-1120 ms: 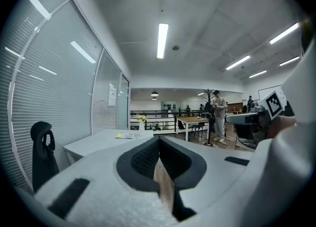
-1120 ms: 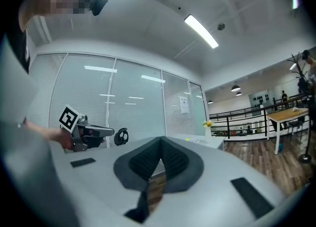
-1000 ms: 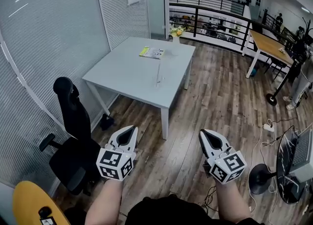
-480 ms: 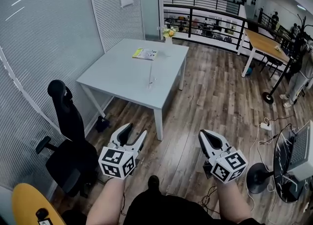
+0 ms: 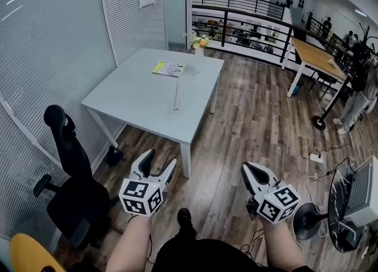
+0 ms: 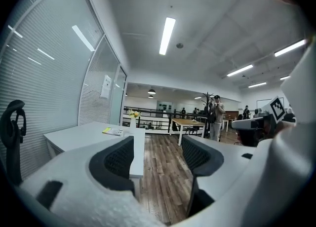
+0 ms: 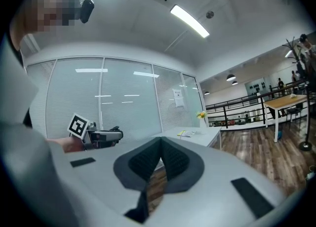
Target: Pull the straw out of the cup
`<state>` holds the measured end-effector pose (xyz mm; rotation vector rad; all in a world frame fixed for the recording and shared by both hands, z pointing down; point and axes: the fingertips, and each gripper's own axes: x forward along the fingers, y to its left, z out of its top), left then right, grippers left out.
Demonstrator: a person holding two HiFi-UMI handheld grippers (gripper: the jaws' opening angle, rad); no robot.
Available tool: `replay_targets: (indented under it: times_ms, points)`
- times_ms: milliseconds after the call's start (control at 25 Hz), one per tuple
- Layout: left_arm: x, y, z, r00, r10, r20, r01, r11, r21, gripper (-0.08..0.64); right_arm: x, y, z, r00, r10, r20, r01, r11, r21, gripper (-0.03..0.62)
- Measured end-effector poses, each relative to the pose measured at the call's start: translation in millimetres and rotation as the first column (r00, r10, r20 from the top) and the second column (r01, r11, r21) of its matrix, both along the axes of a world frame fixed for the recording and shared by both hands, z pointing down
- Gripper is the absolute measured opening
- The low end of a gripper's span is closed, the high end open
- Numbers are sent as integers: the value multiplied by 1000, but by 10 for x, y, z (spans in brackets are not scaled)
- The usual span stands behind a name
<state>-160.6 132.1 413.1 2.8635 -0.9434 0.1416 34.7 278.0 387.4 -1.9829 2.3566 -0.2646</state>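
Left hand-held gripper [image 5: 158, 159] has just been opening wide, empty; right hand-held gripper [image 5: 247, 169] is sitting closed, empty. One straw [image 5: 176, 90] is standing in one cup [image 5: 175, 107] on one desk [image 5: 136, 99], well ahead of both.

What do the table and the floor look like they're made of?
Table: probably laminate or painted board, matte pale grey, uniform with no grain. Floor: wood or wood-look planks, brown, with visible grain streaks and board seams; which one can't be told.
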Motion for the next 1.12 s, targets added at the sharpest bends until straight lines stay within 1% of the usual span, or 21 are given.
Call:
replay_targets:
  times_ms: [160,320,600,760,880,1040,1120]
  points:
    - [146,-512,34,1000,11,16,-11,1000,2,333,119,-546,62,1000,-1,16,2,1000,-27,6]
    - [206,-1069,66,1000,9,20,-9,1000,-4,333,78,-1162,191,999,-40,24,42,996,-74,6]
    - [166,-1993,56,1000,-15,12,14,1000,9,334,-46,-2132,232,995,-94,16,95,989,-115,6]
    - [163,-2310,50,1000,-14,20,13,1000,20,334,-128,-2475,185,993,-117,9,117,988,-101,6]
    - [206,-2454,88,1000,-3,29,3,1000,8,334,-163,-2663,187,991,-131,8,131,986,-99,6]
    - [299,-2582,105,997,21,69,-23,999,27,330,-86,-2890,204,990,-138,17,139,986,-95,6]
    - [364,-2679,96,997,22,75,-24,999,31,324,-24,-3019,204,989,-145,26,147,985,-87,6]
